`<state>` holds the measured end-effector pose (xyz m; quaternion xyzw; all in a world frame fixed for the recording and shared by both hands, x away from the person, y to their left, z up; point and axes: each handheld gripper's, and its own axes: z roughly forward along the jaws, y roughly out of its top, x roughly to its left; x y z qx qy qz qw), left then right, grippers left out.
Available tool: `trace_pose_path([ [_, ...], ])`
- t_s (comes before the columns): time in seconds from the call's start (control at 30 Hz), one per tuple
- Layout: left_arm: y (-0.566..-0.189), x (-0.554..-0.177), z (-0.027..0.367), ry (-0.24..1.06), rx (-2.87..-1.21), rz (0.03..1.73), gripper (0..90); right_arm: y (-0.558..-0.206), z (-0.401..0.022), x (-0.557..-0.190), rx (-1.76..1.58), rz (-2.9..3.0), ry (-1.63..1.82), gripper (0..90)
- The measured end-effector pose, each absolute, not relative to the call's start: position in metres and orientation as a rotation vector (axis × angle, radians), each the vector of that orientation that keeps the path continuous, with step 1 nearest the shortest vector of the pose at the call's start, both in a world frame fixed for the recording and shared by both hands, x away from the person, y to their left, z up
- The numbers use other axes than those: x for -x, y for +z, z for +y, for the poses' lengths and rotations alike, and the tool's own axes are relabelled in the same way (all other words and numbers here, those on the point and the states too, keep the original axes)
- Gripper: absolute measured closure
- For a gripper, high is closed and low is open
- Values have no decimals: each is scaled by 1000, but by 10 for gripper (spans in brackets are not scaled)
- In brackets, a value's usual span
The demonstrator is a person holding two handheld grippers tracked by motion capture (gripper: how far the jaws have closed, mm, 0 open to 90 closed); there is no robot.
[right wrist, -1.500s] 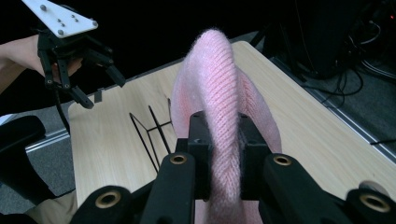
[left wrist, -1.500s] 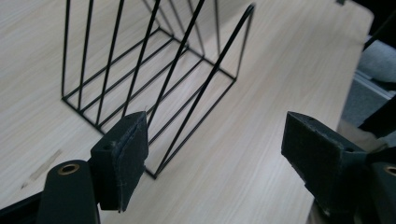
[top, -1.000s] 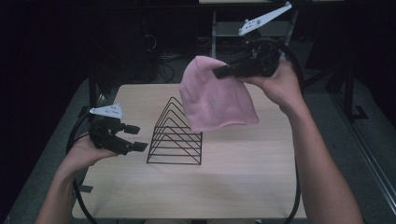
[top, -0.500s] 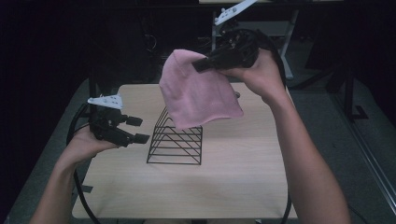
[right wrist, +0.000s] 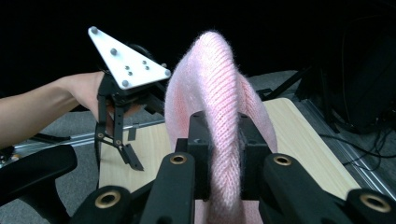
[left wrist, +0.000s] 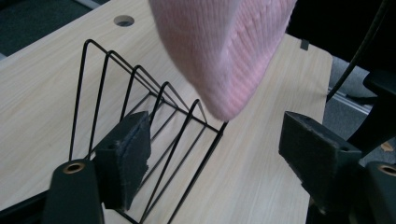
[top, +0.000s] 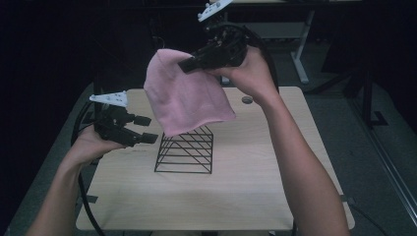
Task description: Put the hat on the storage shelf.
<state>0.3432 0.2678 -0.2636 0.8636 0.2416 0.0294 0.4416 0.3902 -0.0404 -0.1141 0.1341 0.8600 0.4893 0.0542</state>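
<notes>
In the high view, the right gripper [top: 189,64] is holding a pink knit hat [top: 184,96] up in the air, clenched on its upper edge, so the hat is hanging down and leftward with its long axis sloping toward the near right. Its lower corner is dangling just above the far end of a black wire rack [top: 185,150], which is standing on the wooden surface [top: 246,187] near the middle. The left gripper [top: 143,130] is hovering to the left of the rack, released and holding nothing, its jaws pointing right toward the hanging hat; it is the nearer of the two to the hat's free lower end.

In the left gripper view, the rounded bottom of the hat is hanging above and a little ahead of the spread jaws, between them in line, with the rack's wire triangles running away beneath it. The hat appears not to be touching the rack, though the gap is hard to judge.

In the right gripper view, the jaws are pinching a fold of the hat's ribbed knit between them, and the left gripper is showing beyond, at the left, lower down over the surface.
</notes>
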Motion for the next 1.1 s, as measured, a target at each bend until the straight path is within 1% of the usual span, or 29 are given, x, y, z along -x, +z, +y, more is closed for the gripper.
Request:
trace_pose_path([
  [0.13, -267, -349, 273, 52, -2118, 607, 309, -115, -31, -391, -398, 2615, 1501, 790],
  [0.4, -276, -357, 281, -14, -2082, 629, 441, -116, -16, -394, -361, 2624, 1519, 790],
  [0.5, -278, -358, 283, -37, -2071, 633, 537, -116, -10, -393, -356, 2630, 1527, 790],
  [0.53, -278, -359, 283, -41, -2077, 632, 577, -117, -8, -393, -348, 2632, 1526, 790],
  [0.57, -278, -359, 284, -43, -2080, 627, 638, -117, -7, -393, -344, 2635, 1523, 790],
  [0.63, -278, -358, 284, -43, -2084, 625, 717, -118, -4, -392, -345, 2636, 1523, 790],
  [0.73, -279, -357, 284, -49, -2098, 618, 796, -120, -3, -392, -358, 2634, 1521, 789],
  [0.87, -280, -356, 285, -43, -2115, 620, 827, -129, -6, -396, -384, 2630, 1519, 787],
  [1.1, -284, -360, 284, -22, -2161, 641, 828, -146, -15, -404, -455, 2634, 1527, 787],
])
